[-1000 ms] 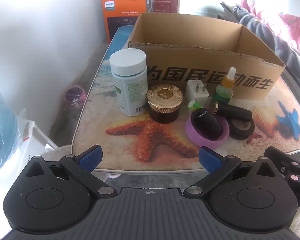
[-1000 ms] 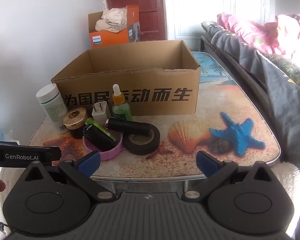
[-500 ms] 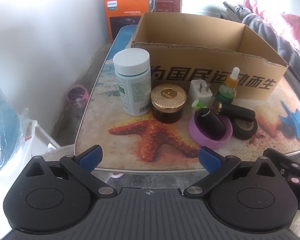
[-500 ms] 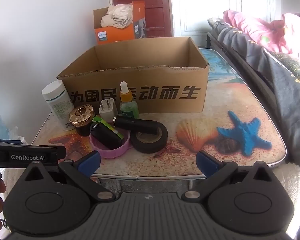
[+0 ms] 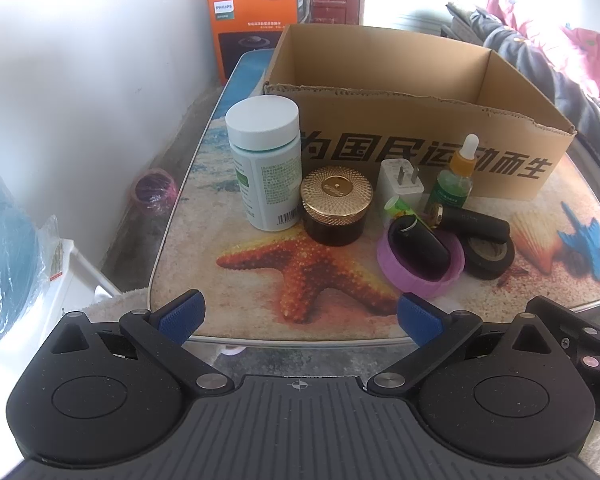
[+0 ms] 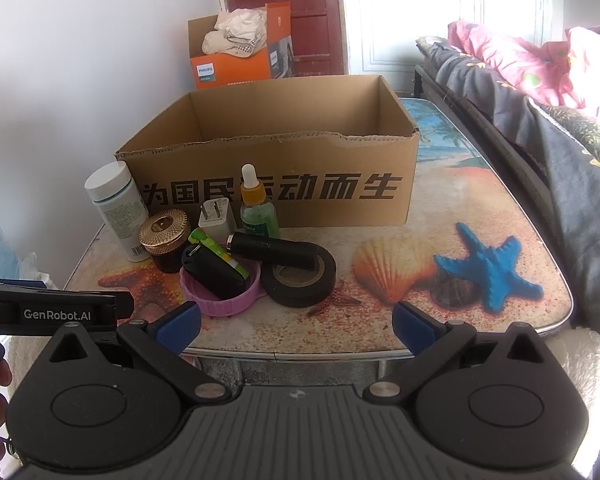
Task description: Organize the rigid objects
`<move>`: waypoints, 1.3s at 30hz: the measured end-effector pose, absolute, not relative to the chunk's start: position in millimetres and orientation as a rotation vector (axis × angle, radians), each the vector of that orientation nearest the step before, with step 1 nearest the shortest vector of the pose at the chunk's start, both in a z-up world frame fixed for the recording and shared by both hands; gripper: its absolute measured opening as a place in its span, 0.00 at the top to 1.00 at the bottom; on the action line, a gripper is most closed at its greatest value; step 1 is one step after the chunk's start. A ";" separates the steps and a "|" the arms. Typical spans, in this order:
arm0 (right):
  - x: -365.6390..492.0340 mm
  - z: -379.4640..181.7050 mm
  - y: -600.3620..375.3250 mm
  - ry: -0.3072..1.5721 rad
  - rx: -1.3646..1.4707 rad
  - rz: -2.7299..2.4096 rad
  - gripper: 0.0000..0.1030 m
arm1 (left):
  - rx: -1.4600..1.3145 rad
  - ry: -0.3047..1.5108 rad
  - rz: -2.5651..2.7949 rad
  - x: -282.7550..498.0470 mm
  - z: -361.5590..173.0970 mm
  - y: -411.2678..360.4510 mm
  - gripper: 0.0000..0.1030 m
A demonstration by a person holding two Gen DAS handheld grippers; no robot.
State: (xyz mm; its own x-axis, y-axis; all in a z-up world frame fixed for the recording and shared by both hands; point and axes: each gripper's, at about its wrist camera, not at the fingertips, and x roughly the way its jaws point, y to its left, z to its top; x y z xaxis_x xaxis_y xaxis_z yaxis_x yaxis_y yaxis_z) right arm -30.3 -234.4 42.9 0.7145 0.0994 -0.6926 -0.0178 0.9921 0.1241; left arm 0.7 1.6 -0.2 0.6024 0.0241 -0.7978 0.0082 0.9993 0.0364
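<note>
The left gripper (image 5: 299, 317) is held with its blue-padded fingers (image 5: 180, 315) spread wide and nothing between them, short of the near edge of the table (image 5: 188, 248); the right gripper (image 6: 296, 322) is likewise spread wide and empty, at the same near edge, with the left tool seen at its left side. Beyond the fingers a cluster of small things is set on the printed tabletop; a purple lid (image 6: 224, 300) lies nearest, with a black oblong object (image 6: 212, 270) and a green lighter (image 6: 216, 250) resting in it; a roll of black tape (image 6: 300, 280) is just beside it, with a black tube (image 6: 272, 248) laid across its top. Behind these a gold-capped jar (image 5: 336, 210), a white bottle (image 5: 266, 164), a white plug adapter (image 5: 400, 184) and a green dropper bottle (image 5: 454, 184) are stood upright, close against the front wall of an open cardboard box (image 6: 268, 152); the box interior appears empty as far as it is shown. An orange carton (image 6: 236, 60) is seen farther back; bedding (image 6: 540, 92) lies to the right.
</note>
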 end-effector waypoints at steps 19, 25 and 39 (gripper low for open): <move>-30.5 42.3 -236.1 0.770 0.113 0.063 0.00 | 0.043 0.932 0.008 -0.9 -2.3 -1.3 0.00; -30.6 42.4 -236.2 0.769 0.112 0.062 0.00 | 0.044 0.933 0.008 -0.3 -3.1 -1.9 0.00; -28.4 43.6 -237.7 0.758 0.121 0.057 0.00 | 0.042 0.940 0.007 0.4 -5.4 -2.4 0.00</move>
State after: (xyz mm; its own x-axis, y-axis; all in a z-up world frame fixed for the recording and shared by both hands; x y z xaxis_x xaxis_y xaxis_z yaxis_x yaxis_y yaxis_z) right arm -28.4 -237.7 43.6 0.7249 0.0954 -0.6823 -0.0079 0.9915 0.1302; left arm 0.4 -2.4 -5.4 0.5895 0.0244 -0.8074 0.0124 0.9992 0.0392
